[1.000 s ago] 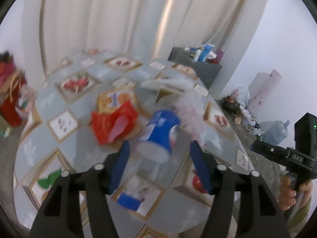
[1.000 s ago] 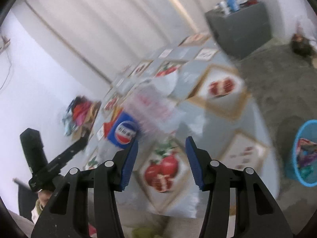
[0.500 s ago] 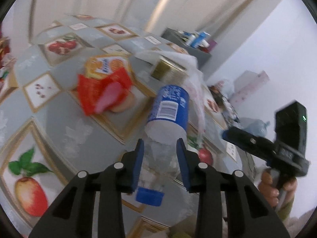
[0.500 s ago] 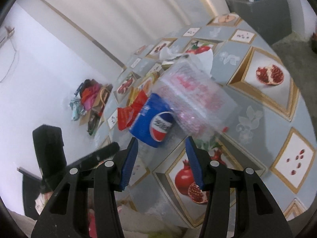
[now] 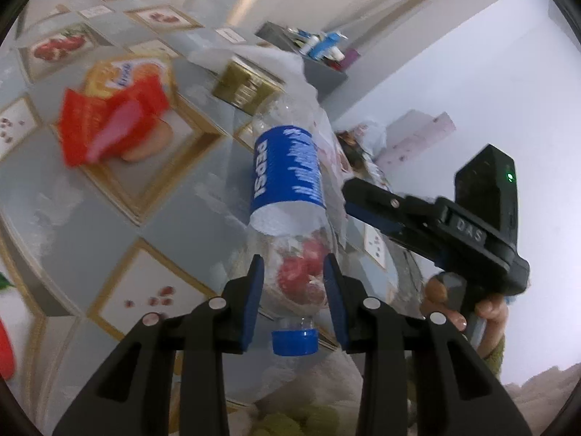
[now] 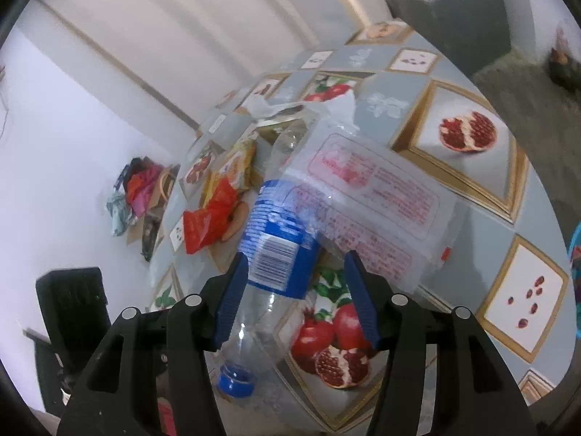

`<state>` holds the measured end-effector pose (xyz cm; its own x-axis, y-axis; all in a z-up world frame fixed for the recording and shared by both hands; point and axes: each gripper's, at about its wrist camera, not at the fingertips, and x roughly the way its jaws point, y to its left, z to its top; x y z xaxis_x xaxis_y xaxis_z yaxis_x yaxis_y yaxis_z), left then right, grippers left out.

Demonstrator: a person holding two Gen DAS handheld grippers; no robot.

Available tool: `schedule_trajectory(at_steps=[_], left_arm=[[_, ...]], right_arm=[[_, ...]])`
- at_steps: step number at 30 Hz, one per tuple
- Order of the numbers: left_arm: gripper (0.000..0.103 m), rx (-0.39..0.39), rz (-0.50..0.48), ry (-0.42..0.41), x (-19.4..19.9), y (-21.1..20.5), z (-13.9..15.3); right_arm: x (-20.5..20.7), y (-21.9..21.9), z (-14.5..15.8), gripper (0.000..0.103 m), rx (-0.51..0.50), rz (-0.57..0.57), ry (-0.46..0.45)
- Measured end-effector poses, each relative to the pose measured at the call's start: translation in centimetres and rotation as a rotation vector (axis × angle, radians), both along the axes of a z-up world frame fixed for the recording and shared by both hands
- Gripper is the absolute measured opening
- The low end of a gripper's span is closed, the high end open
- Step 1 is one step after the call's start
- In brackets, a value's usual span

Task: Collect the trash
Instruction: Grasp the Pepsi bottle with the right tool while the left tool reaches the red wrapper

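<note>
The left claw [image 5: 293,290] grips a clear plastic Pepsi bottle with a blue label and blue cap [image 5: 287,196] at its shoulder, cap toward the camera, above the near edge of the fruit-patterned table [image 5: 181,225]. The right claw [image 6: 296,301] is opening, its blue pads flanking the bottle's label. A red snack wrapper [image 5: 109,127] lies farther along the table.

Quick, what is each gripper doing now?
Left gripper: shut on the bottle, near its neck.
Right gripper: fingers opening, bottle between them, not pressed.

Left gripper [image 5: 292,283] apparently clamping Pepsi bottle [image 5: 288,196] shoulder.
</note>
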<state>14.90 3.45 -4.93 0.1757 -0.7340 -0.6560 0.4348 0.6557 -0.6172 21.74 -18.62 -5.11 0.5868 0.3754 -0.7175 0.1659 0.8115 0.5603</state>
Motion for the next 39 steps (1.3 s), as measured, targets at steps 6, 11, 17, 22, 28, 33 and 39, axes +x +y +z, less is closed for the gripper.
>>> schedule_trajectory(at_steps=[6,11,17,22,28,33,39], left_arm=[[0.033,-0.015,-0.052,-0.004,-0.9,-1.2,0.0],[0.033,0.037,0.050,-0.110,0.4,1.3,1.6],[0.033,0.115,0.211,-0.163,2.8,5.4,1.7],[0.033,0.228,0.309,-0.242,4.5,7.1,1.9],[0.033,0.311,0.383,-0.269,7.1,8.1,1.1],[0.033,0.367,0.410,-0.251,9.8,7.8,-0.7],[0.019,0.398,0.387,-0.212,11.6,7.4,-2.6]], right_arm=[[-0.1,0.2,-0.4,0.056,0.010,0.003,0.022],[-0.3,0.2,0.1,0.057,-0.017,0.012,0.012],[-0.2,0.5,-0.3,0.058,-0.020,0.017,0.029],[0.2,0.9,-0.7,0.061,-0.008,0.019,0.046],[0.8,1.3,-1.8,0.063,0.009,0.030,0.077],[1.2,1.2,-2.3,0.064,0.038,0.029,0.090],[1.7,0.9,-2.7,0.062,0.060,0.017,0.102]])
